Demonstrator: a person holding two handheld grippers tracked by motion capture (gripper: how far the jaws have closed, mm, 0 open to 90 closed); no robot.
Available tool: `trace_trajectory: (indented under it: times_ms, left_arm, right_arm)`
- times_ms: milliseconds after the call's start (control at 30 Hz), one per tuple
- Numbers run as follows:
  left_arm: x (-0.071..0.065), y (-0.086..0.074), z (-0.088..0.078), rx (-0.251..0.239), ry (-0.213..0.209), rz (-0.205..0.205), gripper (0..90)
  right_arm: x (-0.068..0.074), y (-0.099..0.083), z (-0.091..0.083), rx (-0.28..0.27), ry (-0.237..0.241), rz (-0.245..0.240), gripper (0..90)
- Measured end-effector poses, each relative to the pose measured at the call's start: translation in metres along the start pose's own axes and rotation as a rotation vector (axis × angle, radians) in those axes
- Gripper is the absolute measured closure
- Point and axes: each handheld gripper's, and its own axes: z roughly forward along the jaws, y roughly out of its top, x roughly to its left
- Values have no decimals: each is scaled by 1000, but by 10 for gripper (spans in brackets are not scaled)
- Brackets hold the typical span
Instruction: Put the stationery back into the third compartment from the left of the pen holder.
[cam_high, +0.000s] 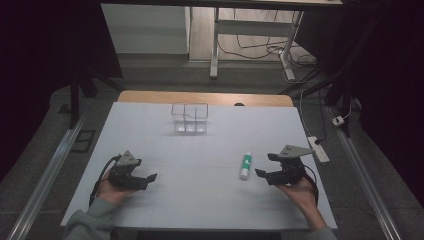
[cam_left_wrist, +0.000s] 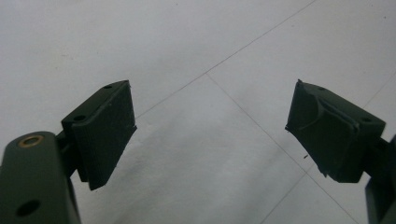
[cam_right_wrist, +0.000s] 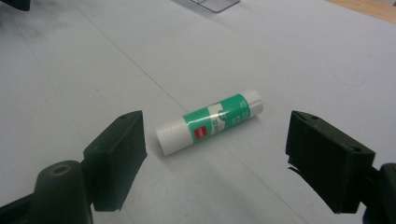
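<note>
A white and green glue stick (cam_high: 246, 165) lies flat on the white table top (cam_high: 200, 150), right of centre. In the right gripper view the glue stick (cam_right_wrist: 210, 120) rests just beyond the tips of the open jaws of my right gripper (cam_right_wrist: 215, 161), untouched. From above, my right gripper (cam_high: 265, 165) is held in a hand just right of the stick. My left gripper (cam_high: 145, 176) is at the front left, open, and its own view has my left gripper (cam_left_wrist: 210, 126) over bare table surface with nothing between the jaws.
A clear plastic organiser with compartments (cam_high: 189, 117) stands at the back middle of the table. Its corner (cam_right_wrist: 212, 3) peeks in at the top of the right gripper view. A power strip (cam_high: 318, 148) lies off the table's right edge.
</note>
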Motion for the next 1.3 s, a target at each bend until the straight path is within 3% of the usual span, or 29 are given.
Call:
trace_trajectory:
  times_ms: [233, 500, 633, 733, 867, 1100, 1300]
  left_arm:
    - [0, 0, 0, 3, -2, 2, 153]
    - [-1, 0, -1, 8, -1, 3, 152]
    - [-1, 0, -1, 5, -4, 11, 152]
    - [-2, 0, -2, -1, -13, 16, 152]
    - [-3, 0, -2, -6, -26, 20, 152]
    - [-4, 0, -3, -12, -50, 18, 153]
    - [-8, 2, -1, 6, -66, 43, 155]
  right_arm:
    - [2, 6, 6, 24, -6, 6, 201]
    - [20, 15, 18, 58, -27, 19, 200]
    - [35, 19, 32, 108, -71, 30, 196]
    - [40, 21, 38, 114, -81, 40, 197]
    - [54, 29, 51, 154, -163, 42, 202]
    - [63, 36, 61, 188, -243, 133, 212]
    - [63, 38, 55, 209, -323, 235, 220]
